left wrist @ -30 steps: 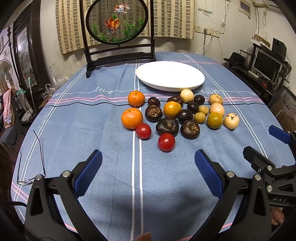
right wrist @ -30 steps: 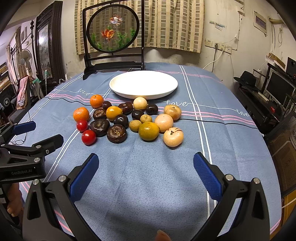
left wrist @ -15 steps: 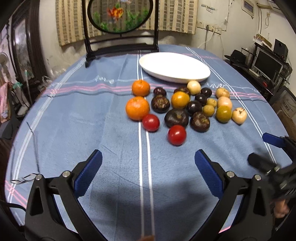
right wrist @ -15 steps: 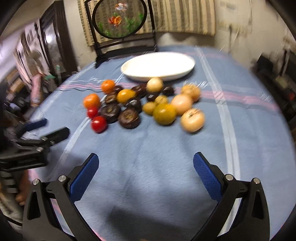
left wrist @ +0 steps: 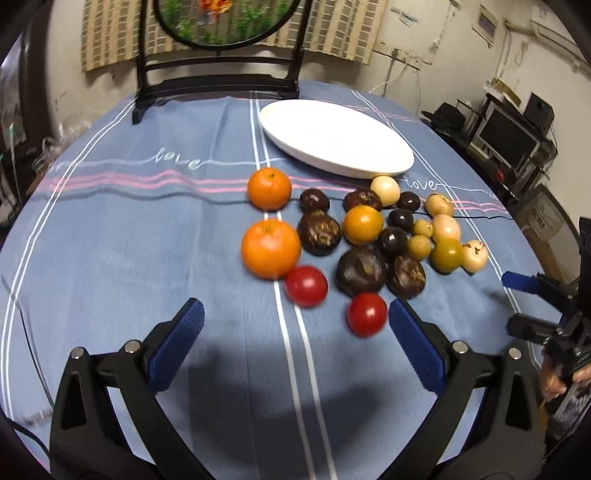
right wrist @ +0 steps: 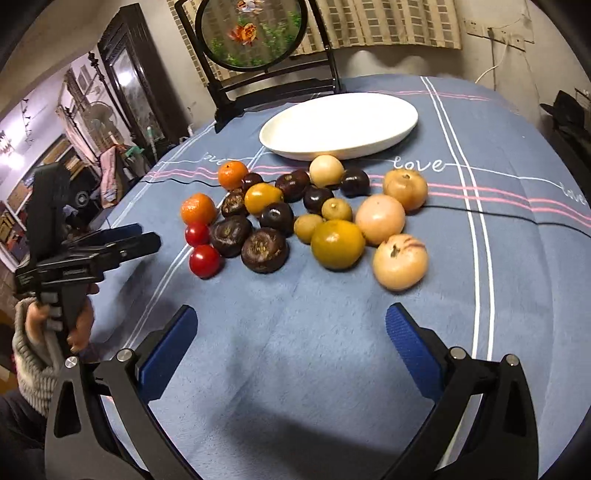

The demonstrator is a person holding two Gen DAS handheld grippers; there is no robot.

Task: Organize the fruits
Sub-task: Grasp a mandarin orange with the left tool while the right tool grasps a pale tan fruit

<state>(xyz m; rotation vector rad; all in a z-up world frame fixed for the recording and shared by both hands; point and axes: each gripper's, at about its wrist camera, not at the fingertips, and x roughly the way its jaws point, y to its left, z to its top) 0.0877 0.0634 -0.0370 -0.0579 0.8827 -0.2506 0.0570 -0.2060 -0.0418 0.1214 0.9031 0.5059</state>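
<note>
The round table's blue cloth (right wrist: pixel 332 350), soft and napped with white and pink stripes, fills both views; behind it a dim, cluttered room holds a round fish screen on a black stand (right wrist: pixel 251 33) at the far edge and a monitor (left wrist: pixel 508 134) to one side. On the cloth the empty white plate (left wrist: pixel 332 122) lies just beyond the fruit pile, which sits mid-table: two oranges (left wrist: pixel 270 248), a yellow-green citrus (right wrist: pixel 338 243), pale peach-like fruits (right wrist: pixel 400 261), dark mangosteen-like fruits (left wrist: pixel 361 270), small limes and two red tomatoes (left wrist: pixel 367 314). All look light and round, likely to roll on a nudge; the tomatoes are probably thin-skinned and soft, so a gentle squeeze across the widest middle would suit them, while the firmer oranges and dark fruits should stand a surer grip. The left gripper (left wrist: pixel 295 332) hovers low before the tomatoes, fingers wide apart and holding nothing, the nearer tomato just beside its right finger. The right gripper (right wrist: pixel 291 332) hangs short of the pale fruits, likewise spread and empty
</note>
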